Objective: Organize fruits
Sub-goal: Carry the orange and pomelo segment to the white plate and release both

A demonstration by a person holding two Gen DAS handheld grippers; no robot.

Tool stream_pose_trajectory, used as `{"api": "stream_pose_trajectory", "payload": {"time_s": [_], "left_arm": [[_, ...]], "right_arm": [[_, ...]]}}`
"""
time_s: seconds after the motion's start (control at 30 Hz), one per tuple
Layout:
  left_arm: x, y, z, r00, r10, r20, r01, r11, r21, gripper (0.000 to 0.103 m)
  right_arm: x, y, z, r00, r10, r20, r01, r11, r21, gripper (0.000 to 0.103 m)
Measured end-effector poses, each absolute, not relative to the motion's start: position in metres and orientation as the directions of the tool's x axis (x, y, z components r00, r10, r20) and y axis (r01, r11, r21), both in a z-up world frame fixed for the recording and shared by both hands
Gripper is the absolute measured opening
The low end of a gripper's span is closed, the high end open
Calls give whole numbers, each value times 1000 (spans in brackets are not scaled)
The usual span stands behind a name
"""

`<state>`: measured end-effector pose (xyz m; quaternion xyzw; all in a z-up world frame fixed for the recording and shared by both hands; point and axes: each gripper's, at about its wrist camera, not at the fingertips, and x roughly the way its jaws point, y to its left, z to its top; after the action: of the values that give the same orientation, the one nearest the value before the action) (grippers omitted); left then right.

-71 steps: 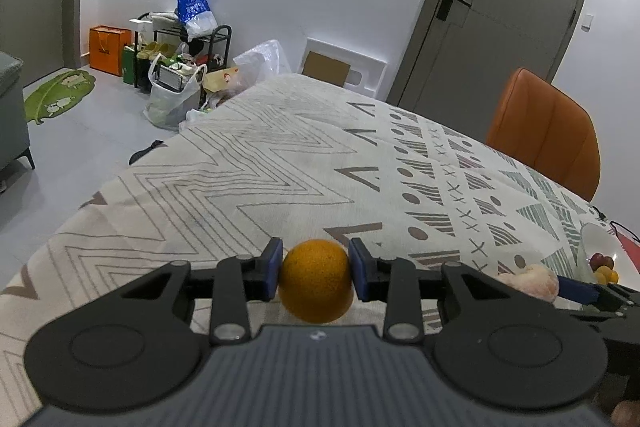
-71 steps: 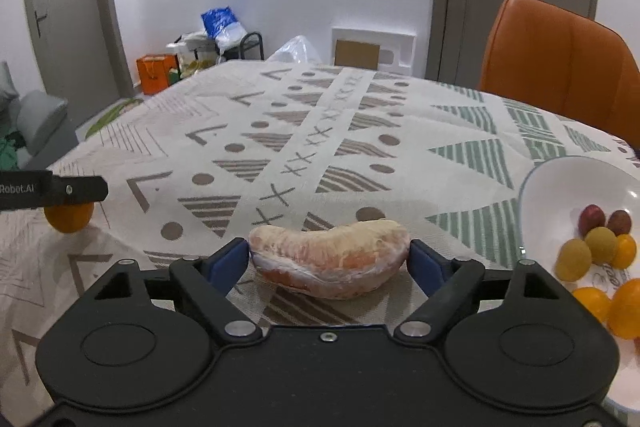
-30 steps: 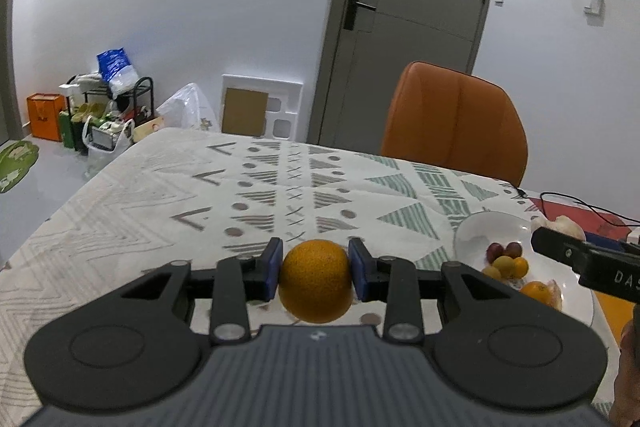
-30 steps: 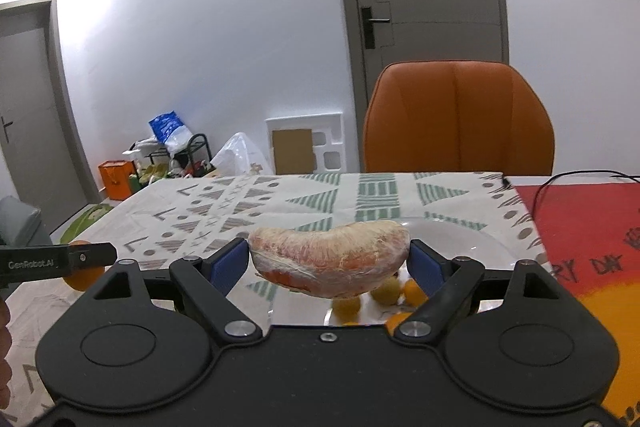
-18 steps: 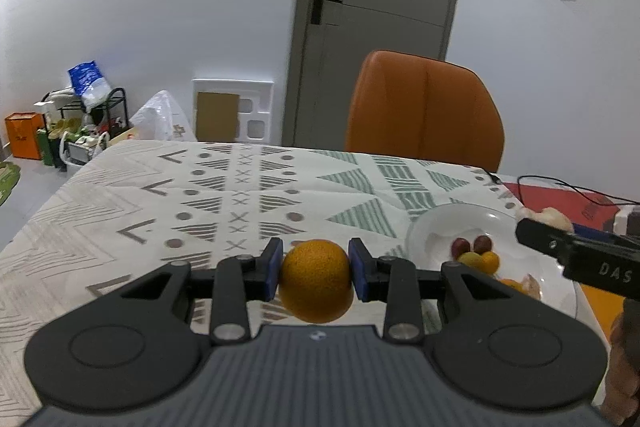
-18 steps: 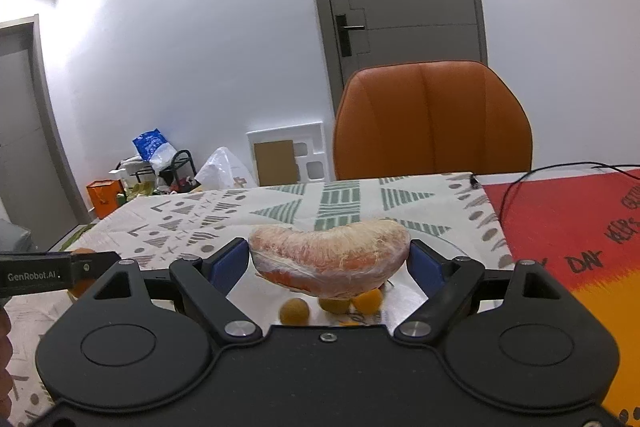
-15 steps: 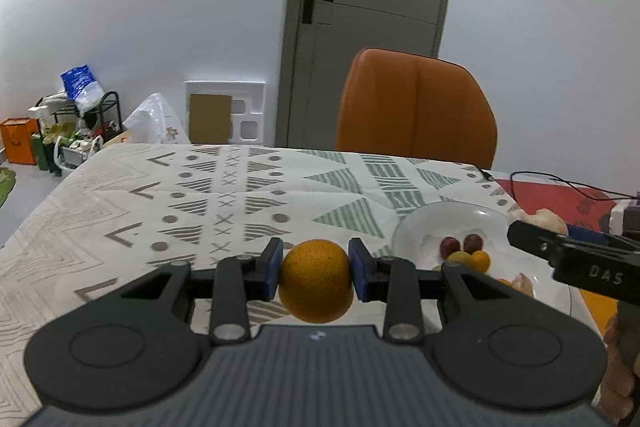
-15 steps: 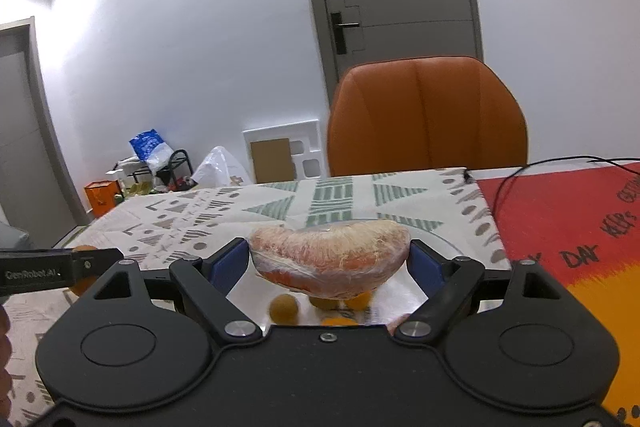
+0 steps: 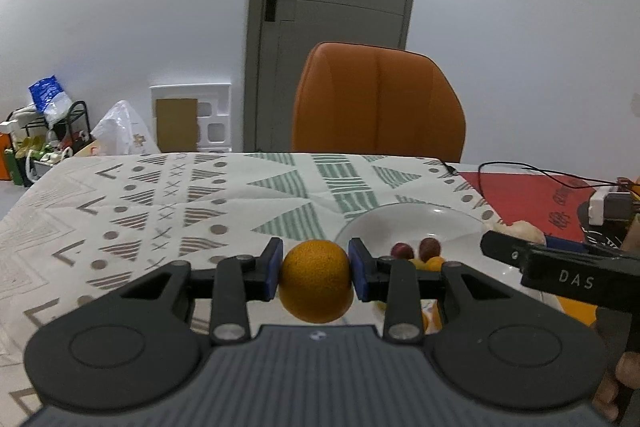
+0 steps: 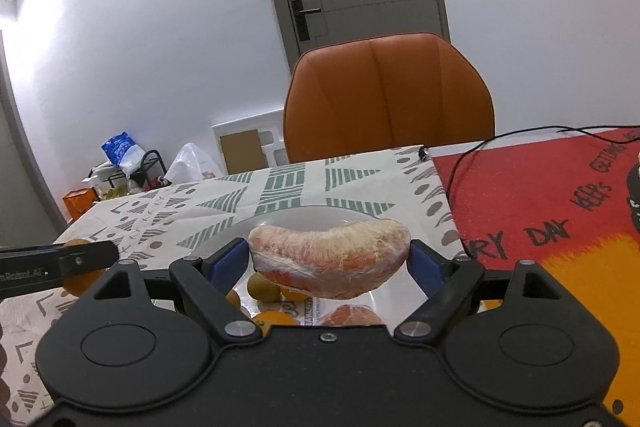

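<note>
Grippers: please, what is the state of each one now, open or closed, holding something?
Left gripper: closed on the orange.
Right gripper: closed on the pomelo wedge.

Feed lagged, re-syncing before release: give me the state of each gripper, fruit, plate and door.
left gripper: shut on orange
orange: held, off the table
right gripper: shut on pomelo segment
pomelo segment: wrapped, held above plate
plate: holding small fruits
door: closed
</note>
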<state>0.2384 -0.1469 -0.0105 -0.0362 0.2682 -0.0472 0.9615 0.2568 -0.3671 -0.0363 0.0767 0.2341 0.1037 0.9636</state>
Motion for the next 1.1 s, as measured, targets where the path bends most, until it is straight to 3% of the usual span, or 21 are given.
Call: {"api": "stream_pose_trajectory", "payload": {"time_s": [0.43,0.8,1.1], "left_arm": [[243,-172,-9,853,-158,-497,137,987,-79,36],[225,-133,-13,845,-88,-527,36,994,-108,38],[193,-90,0,870,-13,-492,-54,991,-122,65]], "right_arm": [[258,-371,-36,867,228,-443,-156,969,192,83],[261,-365,-40,854,225,-470,-164,972,167,88],[248,-363,-25,878,230,-421,-171,970,173,94]]}}
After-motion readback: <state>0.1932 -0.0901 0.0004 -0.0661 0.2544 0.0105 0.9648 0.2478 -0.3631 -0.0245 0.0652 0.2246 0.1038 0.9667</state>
